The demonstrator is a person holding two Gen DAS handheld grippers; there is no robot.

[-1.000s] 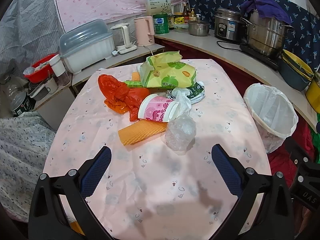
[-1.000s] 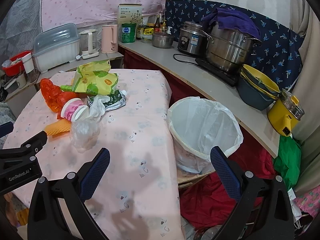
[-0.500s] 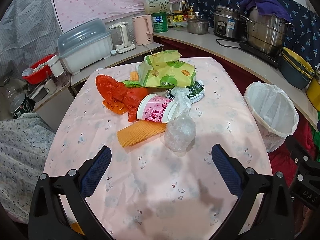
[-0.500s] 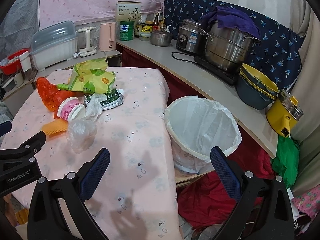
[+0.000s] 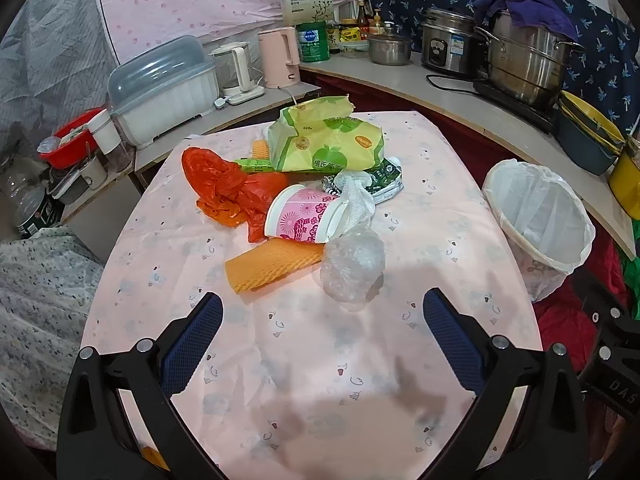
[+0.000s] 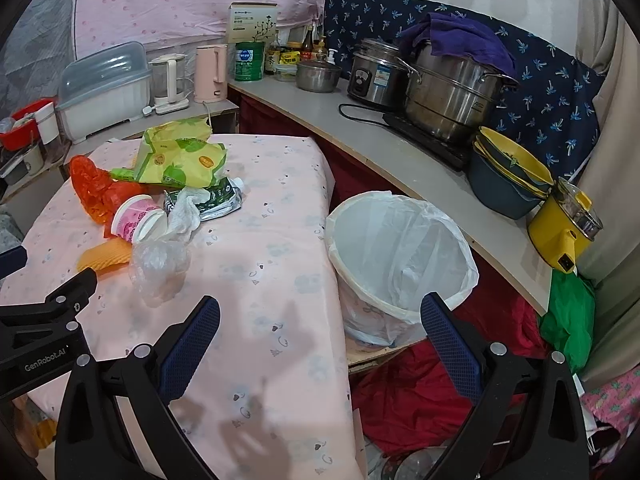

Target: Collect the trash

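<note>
A heap of trash lies mid-table: a crumpled clear plastic bag (image 5: 352, 268), an orange foam net (image 5: 272, 265), a pink paper cup (image 5: 306, 220) on its side, a red plastic bag (image 5: 228, 188), a yellow-green snack bag (image 5: 326, 142) and a white tissue (image 5: 356, 200). A white-lined trash bin (image 5: 540, 224) stands right of the table; it also shows in the right wrist view (image 6: 400, 256). My left gripper (image 5: 322, 328) is open and empty, just short of the clear bag. My right gripper (image 6: 320, 328) is open and empty over the table's right edge.
The table has a pink cloth (image 5: 320, 368). A counter (image 6: 360, 128) behind and to the right holds pots (image 6: 452, 88), a rice cooker, stacked bowls (image 6: 508, 176) and a yellow cooker. A dish box (image 5: 164, 88) and kettles stand at the back left. Red cloth lies on the floor.
Both grippers have drifted slightly forward and lower towards the table; the trash heap appears a little nearer. Nothing was taken hold of.
</note>
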